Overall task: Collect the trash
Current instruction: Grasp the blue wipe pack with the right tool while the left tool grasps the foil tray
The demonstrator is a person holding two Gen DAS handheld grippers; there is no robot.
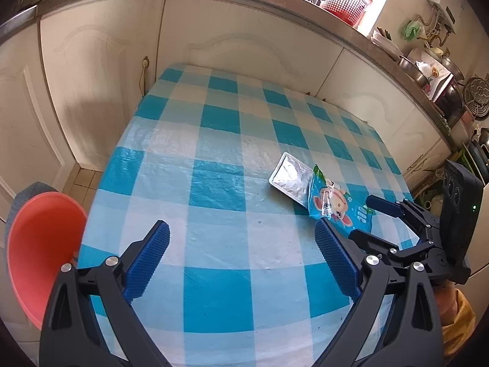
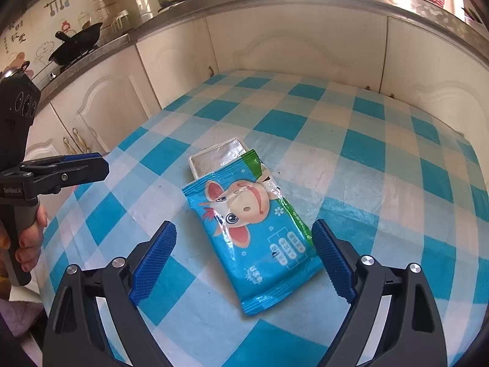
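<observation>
A blue wet-wipe packet with a cartoon cow [image 2: 253, 238] lies flat on the blue-and-white checked tablecloth [image 2: 382, 168]. Its far end overlaps a silver foil packet [image 2: 214, 156]. My right gripper [image 2: 244, 244] is open, its blue pads on either side of the packet's near half, just above the cloth. In the left wrist view the blue packet [image 1: 339, 208] and the foil packet [image 1: 290, 177] lie to the right. My left gripper [image 1: 241, 244] is open and empty over bare cloth. The right gripper [image 1: 363, 214] shows there beside the packet.
An orange-red bin [image 1: 42, 250] stands off the table's left edge. White kitchen cabinets [image 1: 244, 46] run close behind the table under a counter with a red basket [image 1: 347, 1] and pots. The left gripper [image 2: 79, 165] shows at the left of the right wrist view.
</observation>
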